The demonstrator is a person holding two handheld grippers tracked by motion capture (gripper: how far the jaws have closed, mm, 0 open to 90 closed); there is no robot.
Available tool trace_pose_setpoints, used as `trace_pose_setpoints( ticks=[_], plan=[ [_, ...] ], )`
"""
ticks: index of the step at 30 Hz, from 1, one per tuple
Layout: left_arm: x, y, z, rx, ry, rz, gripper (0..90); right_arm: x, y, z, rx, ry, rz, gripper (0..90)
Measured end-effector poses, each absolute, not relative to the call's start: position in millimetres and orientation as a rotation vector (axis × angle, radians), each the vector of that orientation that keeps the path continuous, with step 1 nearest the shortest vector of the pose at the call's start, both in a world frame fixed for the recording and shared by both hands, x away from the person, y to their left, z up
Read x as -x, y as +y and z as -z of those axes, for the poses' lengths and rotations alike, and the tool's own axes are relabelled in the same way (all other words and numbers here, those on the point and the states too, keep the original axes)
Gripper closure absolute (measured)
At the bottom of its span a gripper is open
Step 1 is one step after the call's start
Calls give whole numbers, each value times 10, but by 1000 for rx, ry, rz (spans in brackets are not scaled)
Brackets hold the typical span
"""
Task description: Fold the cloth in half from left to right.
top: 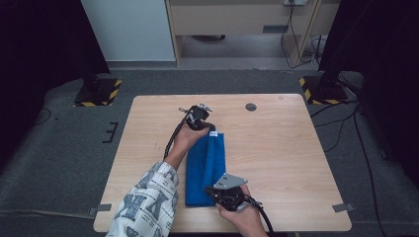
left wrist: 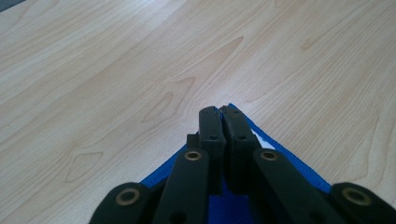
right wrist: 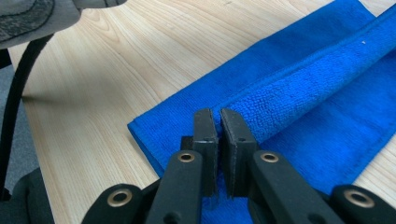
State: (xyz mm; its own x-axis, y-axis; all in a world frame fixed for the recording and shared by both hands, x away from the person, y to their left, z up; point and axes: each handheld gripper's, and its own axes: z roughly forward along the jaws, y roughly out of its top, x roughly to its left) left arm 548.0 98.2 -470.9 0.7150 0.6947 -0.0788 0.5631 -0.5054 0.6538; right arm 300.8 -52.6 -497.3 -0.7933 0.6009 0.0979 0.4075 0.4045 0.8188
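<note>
A blue towel lies folded into a long strip on the wooden table, running from near to far. My left gripper is at its far end. In the left gripper view its jaws are pressed together on a corner of the towel. My right gripper is at the near end. In the right gripper view its jaws stand almost together at the raised fold edge of the towel, apparently pinching the top layer.
A dark round grommet sits near the table's far edge. The left forearm in a patterned sleeve crosses the near left of the table. A black cable hangs at the table's left edge. Bare wood spreads right of the towel.
</note>
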Motion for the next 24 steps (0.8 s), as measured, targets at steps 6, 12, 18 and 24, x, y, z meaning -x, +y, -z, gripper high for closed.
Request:
trace_pose_setpoints(
  ticks=[6,12,18,24],
  plan=[
    [-5481,908,4767,-2250,948,-245,873,-3009,-625,5004,-929,2451,-1307,845],
    [-5485,849,4797,-2245,952,-230,871,-3002,-671,5040,-947,2464,-1294,848],
    [-5481,809,4840,-2244,949,-211,859,-2984,-692,5044,-961,2472,-1294,819],
    [-5472,794,4850,-2224,949,-194,813,-2992,-739,5075,-995,2483,-1263,755]
  ],
)
